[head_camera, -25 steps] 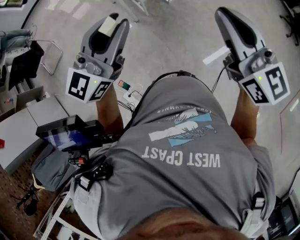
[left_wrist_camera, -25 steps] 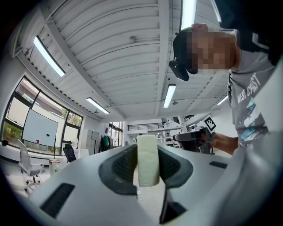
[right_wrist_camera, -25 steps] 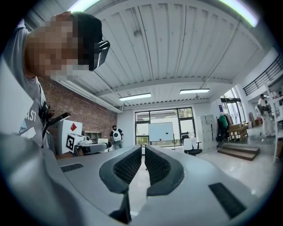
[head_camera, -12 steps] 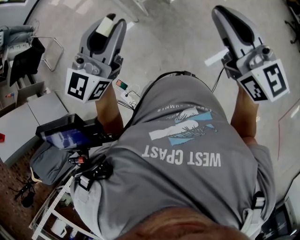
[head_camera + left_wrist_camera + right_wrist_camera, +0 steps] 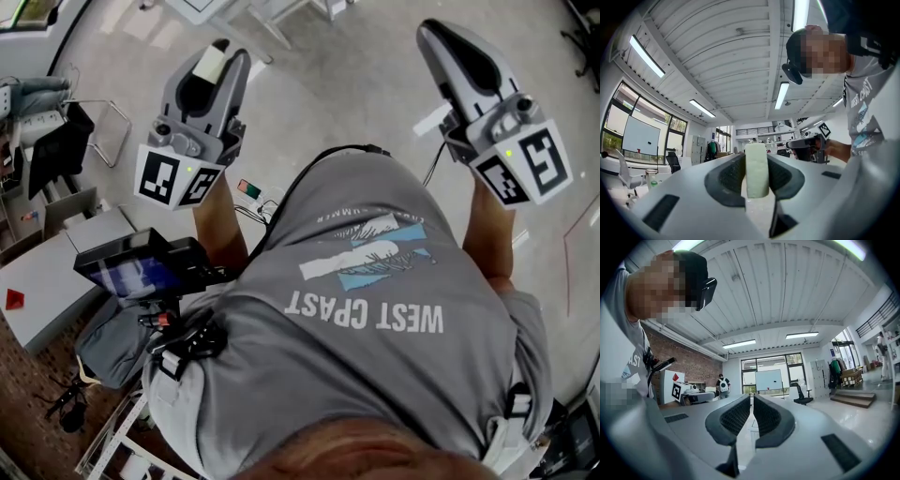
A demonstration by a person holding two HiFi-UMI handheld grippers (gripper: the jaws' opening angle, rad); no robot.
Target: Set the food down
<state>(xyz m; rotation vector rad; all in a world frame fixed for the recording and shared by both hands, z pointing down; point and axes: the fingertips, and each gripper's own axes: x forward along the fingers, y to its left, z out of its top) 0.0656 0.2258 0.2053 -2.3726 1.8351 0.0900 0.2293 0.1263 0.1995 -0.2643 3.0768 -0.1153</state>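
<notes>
The food (image 5: 756,169), a pale block, sits in the left gripper (image 5: 756,159). The jaws are clenched on its two flat sides. In the left gripper view it stands on end between the pads, with its top poking above them. From the head view the same block (image 5: 210,58) shows at the far tip of the left gripper (image 5: 217,52), out over bare floor (image 5: 337,84) to the person's front left.

The right gripper (image 5: 752,401) has its jaws drawn almost together with nothing between them. It is held out on the right (image 5: 436,33), well apart from the food.

So the set-down falls to the left hand alone. No desk shows under or just ahead of the block. A grey surface with a red mark (image 5: 47,281) lies near and to the left, behind the jaws, so the left gripper would likely have to swing round before letting go.
</notes>
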